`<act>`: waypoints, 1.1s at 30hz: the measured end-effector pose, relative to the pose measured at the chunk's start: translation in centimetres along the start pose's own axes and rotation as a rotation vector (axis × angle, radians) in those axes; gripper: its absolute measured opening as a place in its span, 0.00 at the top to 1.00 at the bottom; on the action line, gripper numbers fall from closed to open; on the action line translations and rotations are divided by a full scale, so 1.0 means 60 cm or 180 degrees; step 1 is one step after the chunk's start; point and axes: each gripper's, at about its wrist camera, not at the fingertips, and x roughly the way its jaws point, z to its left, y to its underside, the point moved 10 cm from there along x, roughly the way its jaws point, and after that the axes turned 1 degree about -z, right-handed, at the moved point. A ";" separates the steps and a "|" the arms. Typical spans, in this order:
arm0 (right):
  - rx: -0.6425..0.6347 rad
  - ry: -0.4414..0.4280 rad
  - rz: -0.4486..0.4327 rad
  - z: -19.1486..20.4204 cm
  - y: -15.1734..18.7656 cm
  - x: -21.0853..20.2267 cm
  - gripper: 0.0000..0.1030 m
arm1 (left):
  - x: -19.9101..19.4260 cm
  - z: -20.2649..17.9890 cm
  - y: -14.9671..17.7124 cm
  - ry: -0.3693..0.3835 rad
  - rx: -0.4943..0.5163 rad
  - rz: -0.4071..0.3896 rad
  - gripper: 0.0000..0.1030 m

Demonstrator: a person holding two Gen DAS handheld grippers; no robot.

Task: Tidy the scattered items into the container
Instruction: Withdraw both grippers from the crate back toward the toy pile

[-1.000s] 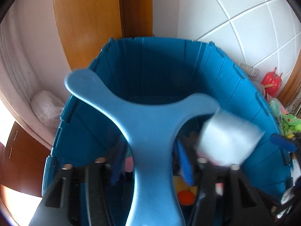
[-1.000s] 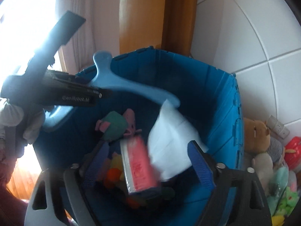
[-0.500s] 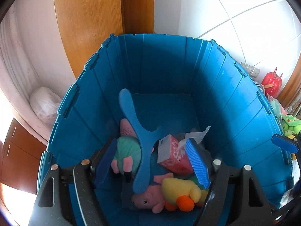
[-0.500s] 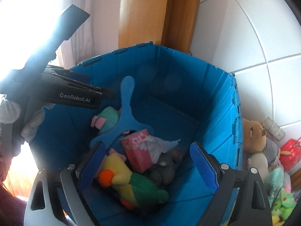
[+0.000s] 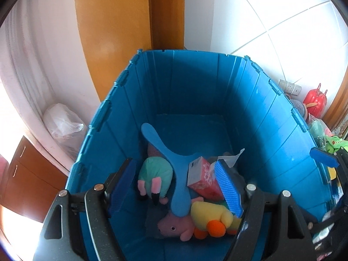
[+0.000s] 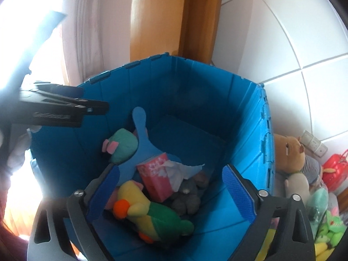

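A deep blue bin [image 5: 195,82] holds a blue three-armed boomerang [image 5: 156,139], a pink tissue box [image 5: 202,178], a mint plush [image 5: 155,171], a pink pig plush [image 5: 174,226] and a yellow duck plush [image 5: 208,215]. My left gripper [image 5: 174,174] hangs open and empty above the bin's near edge. Over the same bin [image 6: 195,87] my right gripper [image 6: 170,169] is opening its jaws with nothing between them. Below it lie the tissue box [image 6: 156,174], the boomerang [image 6: 141,143] and a grey plush [image 6: 187,195]. The left gripper [image 6: 61,111] shows at the left.
Right of the bin lie more toys on the floor: a brown bear plush [image 6: 289,152], a red toy case [image 6: 335,171] and a green plush [image 6: 330,226]. A power strip [image 5: 290,87] sits by the tiled wall. A white plastic bag [image 5: 63,121] lies left of the bin.
The boomerang left my left gripper and the tissue box dropped from my right; both now lie in the bin. Both jaws have widened, and the left gripper has drawn back a little.
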 end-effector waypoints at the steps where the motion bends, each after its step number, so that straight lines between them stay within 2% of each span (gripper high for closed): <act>1: 0.0022 0.0016 -0.0012 -0.001 0.001 -0.003 0.04 | -0.008 0.002 0.003 -0.0011 -0.0005 -0.0017 0.27; 5: 0.0075 0.0032 -0.0094 0.001 -0.001 -0.029 0.04 | -0.045 0.007 0.020 -0.0037 -0.0035 -0.0091 0.27; 8: 0.0086 0.0097 -0.0282 0.005 -0.009 -0.073 0.04 | -0.079 0.007 0.035 -0.0034 -0.0045 -0.0177 0.27; 12: 0.0176 0.0363 -0.0629 -0.002 -0.011 -0.149 0.00 | -0.130 -0.002 0.054 -0.0040 -0.0017 -0.0365 0.27; 15: 0.0411 0.0596 -0.0779 -0.018 0.006 -0.191 0.00 | -0.162 -0.013 0.078 -0.0004 -0.0018 -0.0453 0.27; 18: 0.0617 0.0326 -0.0685 -0.013 0.038 -0.205 0.00 | -0.180 -0.024 0.114 0.0040 -0.0010 -0.0456 0.27; 22: 0.0715 0.0319 -0.0943 -0.007 0.082 -0.256 0.00 | -0.204 -0.039 0.163 0.0113 0.0046 -0.0617 0.27; 24: 0.0779 0.0328 -0.1071 -0.005 0.110 -0.285 0.00 | -0.209 -0.050 0.188 0.0194 0.0063 -0.0615 0.27; 26: 0.0889 0.0390 -0.1074 -0.010 0.144 -0.302 0.00 | -0.205 -0.066 0.215 0.0286 0.0110 -0.0514 0.27; 29: 0.1082 0.0433 -0.0905 -0.023 0.206 -0.317 0.00 | -0.202 -0.099 0.246 0.0532 0.0175 -0.0457 0.27; 31: 0.1150 0.0703 -0.0772 -0.045 0.259 -0.338 0.00 | -0.205 -0.131 0.264 0.0642 0.0252 -0.0504 0.27; 33: 0.1226 0.0891 -0.0748 -0.067 0.300 -0.366 0.00 | -0.203 -0.168 0.286 0.0780 0.0360 -0.0415 0.27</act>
